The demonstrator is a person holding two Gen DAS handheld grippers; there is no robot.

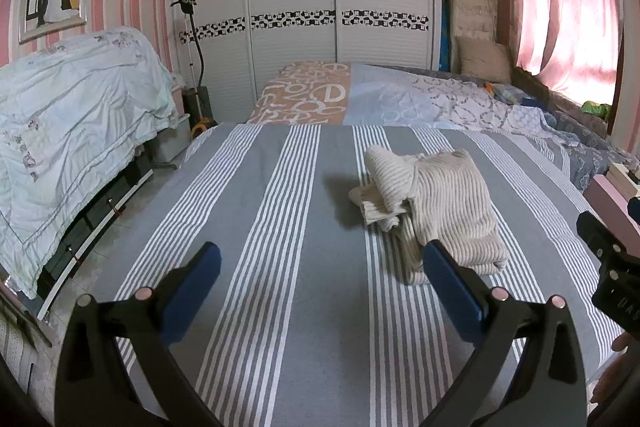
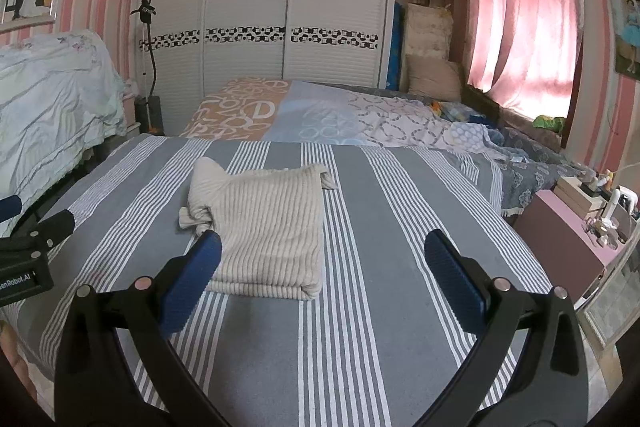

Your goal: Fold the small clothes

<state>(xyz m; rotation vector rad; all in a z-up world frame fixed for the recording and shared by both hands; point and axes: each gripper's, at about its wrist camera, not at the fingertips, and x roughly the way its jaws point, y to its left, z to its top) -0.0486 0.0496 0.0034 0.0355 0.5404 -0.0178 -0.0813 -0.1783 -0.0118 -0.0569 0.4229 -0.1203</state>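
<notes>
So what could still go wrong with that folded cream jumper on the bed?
Two things, probably. The cream ribbed jumper has a loose sleeve end bunched out at its left side, so the fold may slump open if nudged. Also, both the left gripper and the right gripper are open and close to it; a blue finger could snag the knit and drag it across the striped bedspread.

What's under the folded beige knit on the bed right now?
The beige ribbed garment lies folded in stacked layers directly on the grey striped bedspread. Only its own lower folds show at its edges; whatever lies beneath its middle is covered.
</notes>
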